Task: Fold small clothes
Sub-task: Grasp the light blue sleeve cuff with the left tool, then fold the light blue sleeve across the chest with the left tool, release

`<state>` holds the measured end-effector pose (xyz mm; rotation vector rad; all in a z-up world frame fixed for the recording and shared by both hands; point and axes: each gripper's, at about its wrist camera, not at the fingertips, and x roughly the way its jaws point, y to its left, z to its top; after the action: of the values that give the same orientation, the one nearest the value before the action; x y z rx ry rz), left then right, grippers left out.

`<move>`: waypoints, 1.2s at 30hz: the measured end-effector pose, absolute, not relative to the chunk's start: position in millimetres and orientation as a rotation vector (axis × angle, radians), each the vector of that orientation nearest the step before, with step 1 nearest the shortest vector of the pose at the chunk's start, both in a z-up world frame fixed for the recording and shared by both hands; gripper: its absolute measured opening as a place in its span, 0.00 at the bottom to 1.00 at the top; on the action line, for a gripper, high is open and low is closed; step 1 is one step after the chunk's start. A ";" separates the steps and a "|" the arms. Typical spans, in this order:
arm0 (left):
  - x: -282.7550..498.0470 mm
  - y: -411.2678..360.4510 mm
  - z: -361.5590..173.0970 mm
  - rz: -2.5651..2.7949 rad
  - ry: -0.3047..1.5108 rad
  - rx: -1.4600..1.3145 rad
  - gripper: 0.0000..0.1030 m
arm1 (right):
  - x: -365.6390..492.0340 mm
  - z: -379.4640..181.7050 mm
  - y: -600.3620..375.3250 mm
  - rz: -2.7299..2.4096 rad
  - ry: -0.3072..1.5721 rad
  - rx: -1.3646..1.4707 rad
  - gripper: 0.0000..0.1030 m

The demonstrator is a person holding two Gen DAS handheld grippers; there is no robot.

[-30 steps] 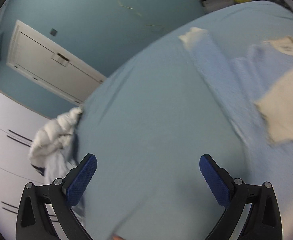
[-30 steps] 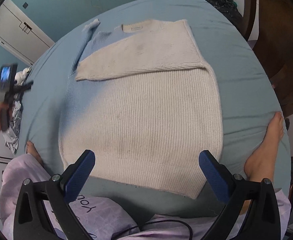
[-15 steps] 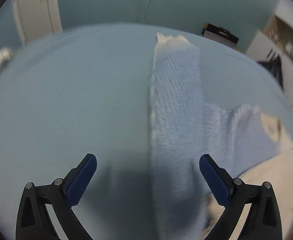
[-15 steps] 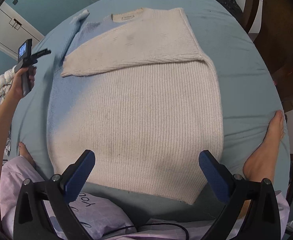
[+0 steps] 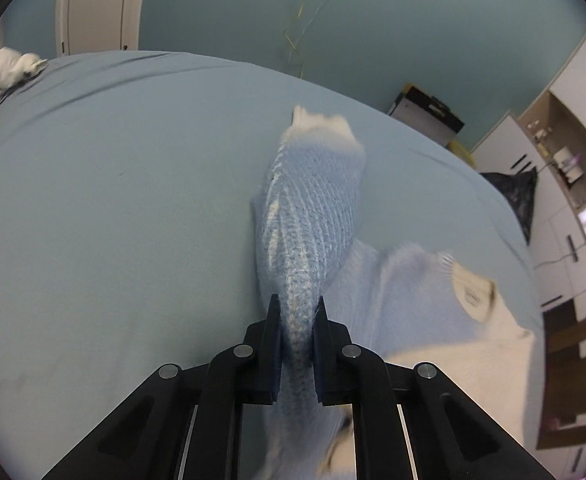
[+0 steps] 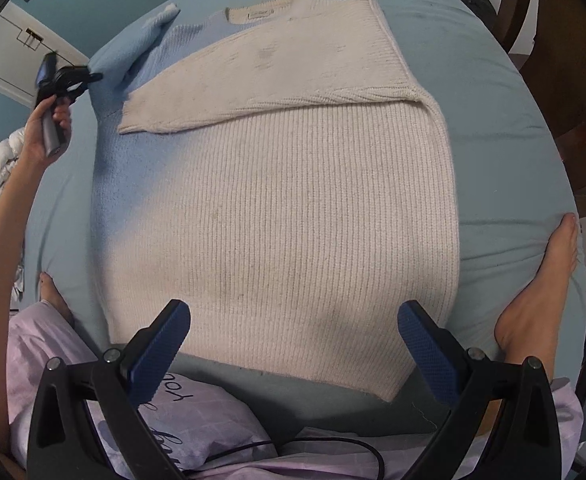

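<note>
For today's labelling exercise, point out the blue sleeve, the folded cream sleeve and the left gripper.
blue sleeve (image 5: 313,208), left wrist view, mid-length knit.
folded cream sleeve (image 6: 277,76), right wrist view, its middle.
left gripper (image 5: 296,312), left wrist view, between fingertips.

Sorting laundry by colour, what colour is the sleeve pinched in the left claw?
Light blue knit sleeve with a white cuff, clearest in the left wrist view.
</note>
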<state>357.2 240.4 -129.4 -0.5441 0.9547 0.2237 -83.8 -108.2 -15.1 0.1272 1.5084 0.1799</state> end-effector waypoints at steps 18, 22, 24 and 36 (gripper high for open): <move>400.5 288.8 -151.3 0.334 0.986 -0.505 1.00 | -86.7 -6.0 -105.9 0.177 1.465 0.090 0.98; 431.7 282.3 -175.2 0.343 0.998 -0.443 1.00 | -83.6 -20.1 -107.2 0.169 1.508 0.101 0.98; 457.2 273.0 -202.5 0.287 1.134 -0.442 0.94 | -81.8 -30.2 -110.0 0.161 1.544 0.102 0.98; 461.6 242.8 -32.7 0.496 0.837 -0.422 0.17 | -82.6 -25.7 -139.6 0.123 1.551 0.249 0.98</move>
<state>461.6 242.8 -32.7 -0.4220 0.8366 0.4960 -82.6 -139.6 -25.7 0.2486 1.5507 0.1235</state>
